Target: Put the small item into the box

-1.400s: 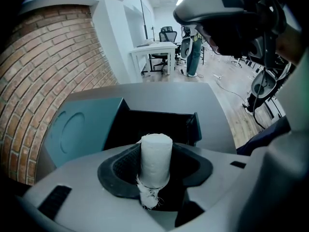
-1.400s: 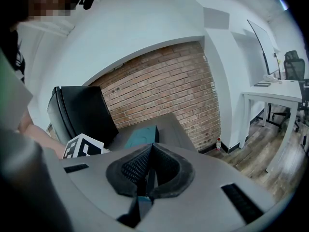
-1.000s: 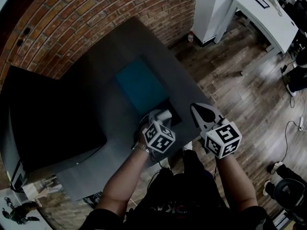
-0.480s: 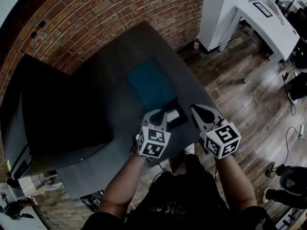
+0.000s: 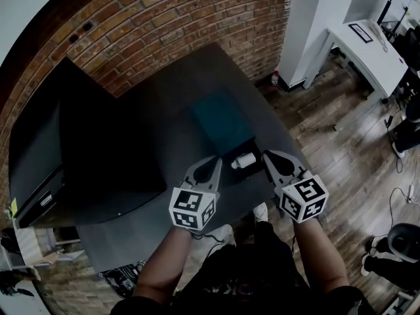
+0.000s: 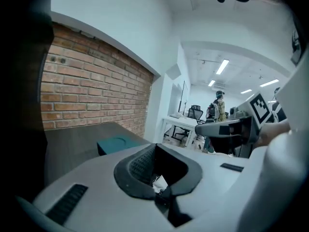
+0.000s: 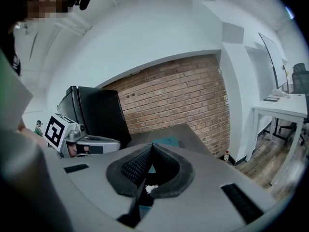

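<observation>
A small white item (image 5: pixel 244 161) lies in a shallow black box (image 5: pixel 240 151) near the front edge of the dark grey table (image 5: pixel 164 110). A flat teal box (image 5: pixel 222 125) sits just behind it, and also shows as a teal box (image 6: pixel 116 144) in the left gripper view. My left gripper (image 5: pixel 211 163) hangs left of the black box, shut and empty. My right gripper (image 5: pixel 268 155) is right of the box, shut too, with nothing in it. In the gripper views, the jaws of both the left gripper (image 6: pixel 153 148) and the right gripper (image 7: pixel 150 147) meet.
A big black cabinet (image 5: pixel 65 149) takes up the table's left side against the brick wall (image 5: pixel 170 18). Right of the table are wooden floor (image 5: pixel 341 143) and a white desk (image 5: pixel 371 48). A person (image 6: pixel 219 105) stands far off in the office.
My left gripper has drawn back toward me and to the left, off the black box, and its jaws have closed. The white item stays in the box. The right gripper has barely moved.
</observation>
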`<state>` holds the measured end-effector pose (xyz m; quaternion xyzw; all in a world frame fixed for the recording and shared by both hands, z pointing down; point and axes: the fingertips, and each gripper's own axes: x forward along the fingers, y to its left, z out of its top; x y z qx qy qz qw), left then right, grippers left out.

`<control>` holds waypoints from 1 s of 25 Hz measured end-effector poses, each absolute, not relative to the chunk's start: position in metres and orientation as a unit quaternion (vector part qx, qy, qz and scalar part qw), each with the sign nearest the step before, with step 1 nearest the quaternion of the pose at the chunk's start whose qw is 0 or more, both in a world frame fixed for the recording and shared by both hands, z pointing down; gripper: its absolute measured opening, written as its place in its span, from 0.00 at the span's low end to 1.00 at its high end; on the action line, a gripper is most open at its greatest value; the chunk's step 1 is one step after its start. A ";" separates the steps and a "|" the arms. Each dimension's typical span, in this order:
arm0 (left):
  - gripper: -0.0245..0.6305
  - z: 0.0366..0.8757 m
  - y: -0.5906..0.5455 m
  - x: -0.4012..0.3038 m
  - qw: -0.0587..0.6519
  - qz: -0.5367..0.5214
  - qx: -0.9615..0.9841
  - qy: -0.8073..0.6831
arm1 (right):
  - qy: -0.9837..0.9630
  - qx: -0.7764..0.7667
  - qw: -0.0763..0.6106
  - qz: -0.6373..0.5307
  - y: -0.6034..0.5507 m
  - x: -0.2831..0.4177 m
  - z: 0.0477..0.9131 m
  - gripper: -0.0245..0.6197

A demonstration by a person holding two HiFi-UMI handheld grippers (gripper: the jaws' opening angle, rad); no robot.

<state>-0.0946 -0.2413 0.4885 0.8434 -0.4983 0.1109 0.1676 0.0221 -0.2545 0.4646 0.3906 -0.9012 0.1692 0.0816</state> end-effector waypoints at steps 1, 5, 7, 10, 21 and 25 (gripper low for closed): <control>0.09 0.484 -0.236 -0.102 0.166 0.105 0.841 -0.503 | -0.901 0.392 0.080 0.168 -0.250 0.020 0.462 0.07; 0.09 0.463 -0.212 -0.120 0.148 0.089 0.843 -0.509 | -0.899 0.399 0.072 0.167 -0.233 0.014 0.453 0.07; 0.09 0.457 -0.200 -0.126 0.141 0.085 0.846 -0.507 | -0.896 0.405 0.067 0.170 -0.224 0.012 0.450 0.07; 0.09 0.455 -0.183 -0.138 0.144 0.082 0.848 -0.504 | -0.893 0.413 0.061 0.168 -0.210 0.004 0.447 0.07; 0.09 0.459 -0.131 -0.145 0.149 0.086 0.867 -0.467 | -0.879 0.443 0.059 0.166 -0.153 -0.011 0.447 0.07; 0.09 0.456 -0.122 -0.141 0.146 0.080 0.873 -0.459 | -0.877 0.450 0.060 0.160 -0.142 -0.009 0.443 0.07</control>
